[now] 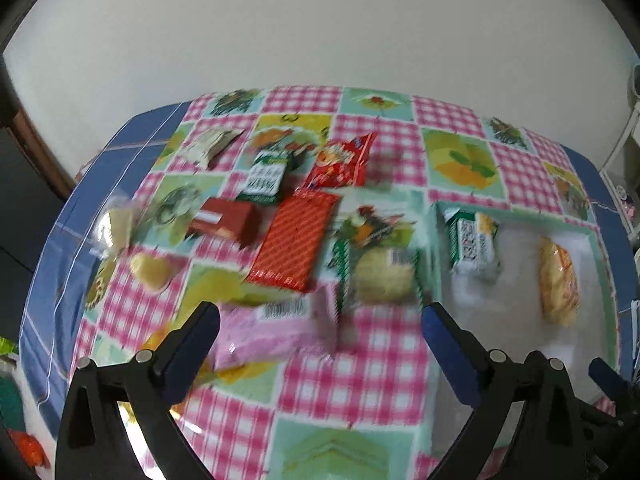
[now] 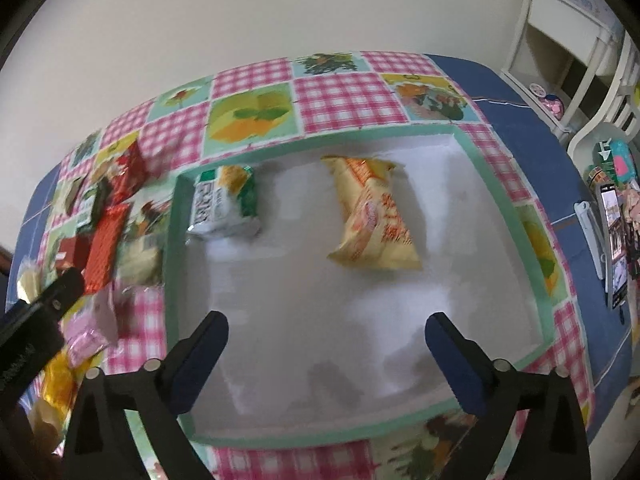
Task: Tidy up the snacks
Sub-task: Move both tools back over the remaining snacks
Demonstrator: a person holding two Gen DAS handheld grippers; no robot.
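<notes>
Both tools, left (image 1: 320, 334) and right (image 2: 326, 336), stood apart and empty; two packets lay in the tray (image 2: 504, 200), the pink packet (image 1: 276, 330) nearest on the surface, best pinched across its middle.

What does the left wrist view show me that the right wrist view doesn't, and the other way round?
Only the left wrist view: the far end of the snack pile, with a green-and-white carton and a red box, plus the left gripper, open and empty.

Only the right wrist view: the whole white tray, the white furniture beyond the table, and the right gripper, open and empty.

Both: the green-and-white packet and yellow packet in the tray, and the red striped packet.
</notes>
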